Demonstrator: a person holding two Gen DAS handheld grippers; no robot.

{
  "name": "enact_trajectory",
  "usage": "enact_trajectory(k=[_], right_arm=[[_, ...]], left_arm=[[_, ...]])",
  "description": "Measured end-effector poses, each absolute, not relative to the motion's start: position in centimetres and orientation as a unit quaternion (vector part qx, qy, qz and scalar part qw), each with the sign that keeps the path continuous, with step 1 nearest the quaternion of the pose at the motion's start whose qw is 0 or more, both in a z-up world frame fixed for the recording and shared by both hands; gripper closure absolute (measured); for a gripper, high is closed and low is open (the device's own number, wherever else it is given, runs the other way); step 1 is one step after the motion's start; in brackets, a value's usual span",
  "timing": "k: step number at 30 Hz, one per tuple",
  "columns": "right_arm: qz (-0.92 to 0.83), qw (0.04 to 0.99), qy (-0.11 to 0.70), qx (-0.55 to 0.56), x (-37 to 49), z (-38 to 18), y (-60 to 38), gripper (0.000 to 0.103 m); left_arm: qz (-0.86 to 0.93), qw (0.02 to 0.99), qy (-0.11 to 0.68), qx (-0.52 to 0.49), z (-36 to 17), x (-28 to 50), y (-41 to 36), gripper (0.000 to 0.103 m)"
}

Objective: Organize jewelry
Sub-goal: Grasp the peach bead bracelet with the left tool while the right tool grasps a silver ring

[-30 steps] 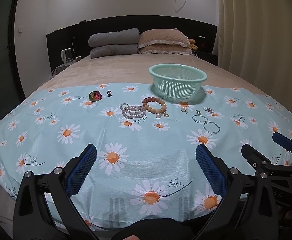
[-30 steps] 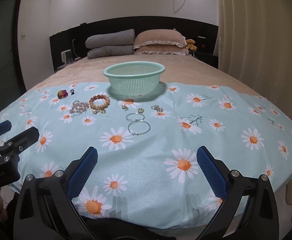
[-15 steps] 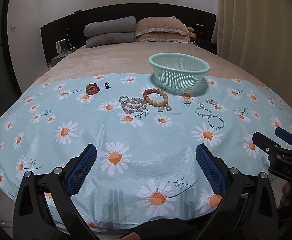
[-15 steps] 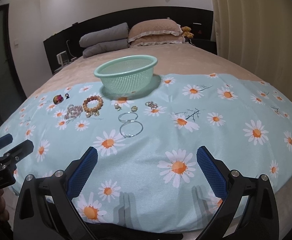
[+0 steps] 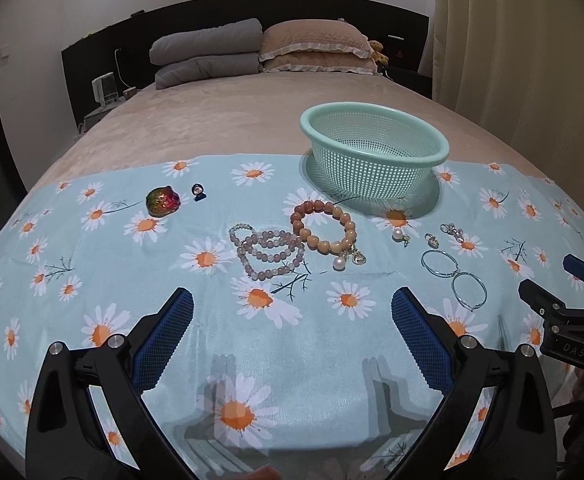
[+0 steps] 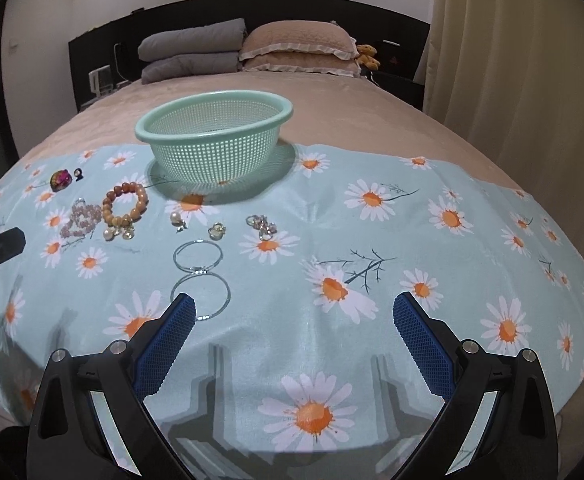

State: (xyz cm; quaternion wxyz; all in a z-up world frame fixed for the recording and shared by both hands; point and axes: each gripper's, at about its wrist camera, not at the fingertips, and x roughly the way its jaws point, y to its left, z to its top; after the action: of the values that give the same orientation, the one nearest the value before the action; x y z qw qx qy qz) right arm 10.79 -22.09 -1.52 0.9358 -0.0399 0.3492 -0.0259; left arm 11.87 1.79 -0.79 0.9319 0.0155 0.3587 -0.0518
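Jewelry lies on a daisy-print cloth [image 5: 92, 280] on a bed. A brown bead bracelet [image 5: 323, 226] and a pink bead bracelet [image 5: 270, 252] lie in front of a mint basket [image 5: 373, 148], which looks empty. Two silver rings [image 6: 200, 276] lie to the right, with a pearl charm [image 6: 176, 218] and small earrings [image 6: 262, 224] nearby. A red-green ornament [image 5: 163, 200] lies at the left. My left gripper [image 5: 292, 328] is open and empty, short of the pink bracelet. My right gripper [image 6: 293, 332] is open and empty, its left finger beside the nearer silver ring.
Pillows [image 5: 311, 46] and folded grey bedding [image 5: 208, 54] lie at the headboard. A curtain [image 6: 531, 60] hangs on the right. The bed's rounded edge drops off at the left, right and front.
Both grippers have moved forward and lower over the cloth toward the jewelry. The right gripper's left finger now reaches the nearer silver ring. Both stay open.
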Motion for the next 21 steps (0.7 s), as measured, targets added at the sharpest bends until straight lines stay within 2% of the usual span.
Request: enact_trajectory(k=[21], right_arm=[[0.064, 0.911, 0.404, -0.058, 22.1, -5.9, -23.6, 0.009]], left_arm=[[-0.106, 0.914, 0.387, 0.065, -4.1, 24.4, 0.6, 0.006]])
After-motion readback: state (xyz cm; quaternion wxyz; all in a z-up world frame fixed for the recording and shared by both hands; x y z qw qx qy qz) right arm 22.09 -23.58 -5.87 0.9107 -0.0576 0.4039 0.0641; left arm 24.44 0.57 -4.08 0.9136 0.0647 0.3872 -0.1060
